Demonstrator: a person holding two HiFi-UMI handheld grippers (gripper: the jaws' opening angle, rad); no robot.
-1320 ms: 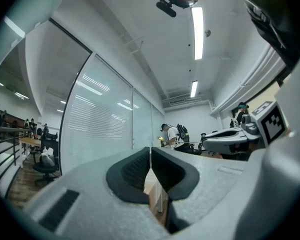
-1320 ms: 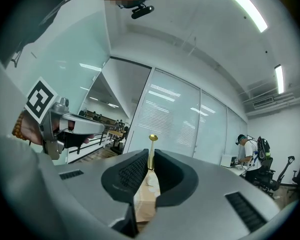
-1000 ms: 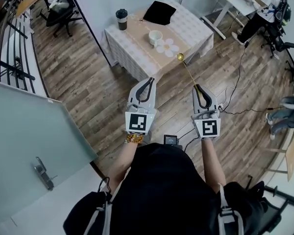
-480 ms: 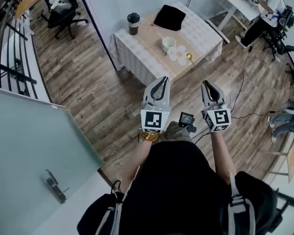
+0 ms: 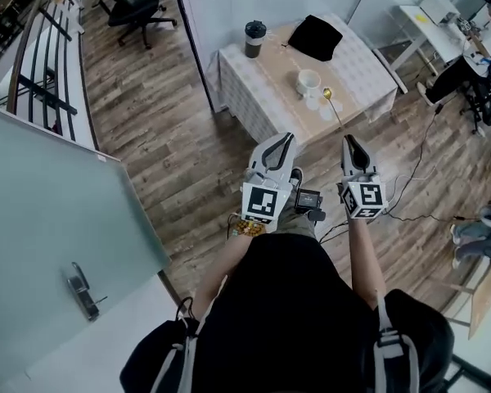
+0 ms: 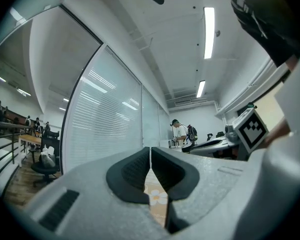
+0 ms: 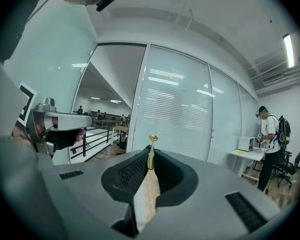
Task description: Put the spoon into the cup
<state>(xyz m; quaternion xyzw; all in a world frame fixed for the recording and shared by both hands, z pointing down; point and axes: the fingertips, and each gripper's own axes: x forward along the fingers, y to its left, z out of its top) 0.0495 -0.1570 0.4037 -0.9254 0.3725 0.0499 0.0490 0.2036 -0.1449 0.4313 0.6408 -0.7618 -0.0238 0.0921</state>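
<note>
Head view: person stands on wood floor (image 5: 164,137), one hand-held gripper in each hand, both pointing toward 12 o'clock at a cloth-covered worktop (image 5: 258,84).

Right hand-held gripper (image 5: 346,139): jaws clamped on the handle end of a slim gold spoon (image 5: 335,115). The right gripper view confirms this. The pads (image 7: 135,171) pinch the handle, and the spoon (image 7: 151,151) stands out past the tips with its small bowl at the far end. In the head view the spoon runs from the jaw tips toward 11 o'clock, and its bowl shows over the near part of the worktop, at about 4 o'clock of the cup. Cannot tell its height above the cloth.

Left hand-held gripper (image 5: 285,142): closed, with nothing held. In the left gripper view (image 6: 150,150) the two pads meet along a thin line.

White cup (image 5: 308,81): upright on the beige strip of the worktop, no spoon in it. Dark lidded tumbler (image 5: 254,38) is at 10 o'clock of the cup, near the far corner. Black cloth item (image 5: 315,37) is at 12 o'clock of the cup.
</note>
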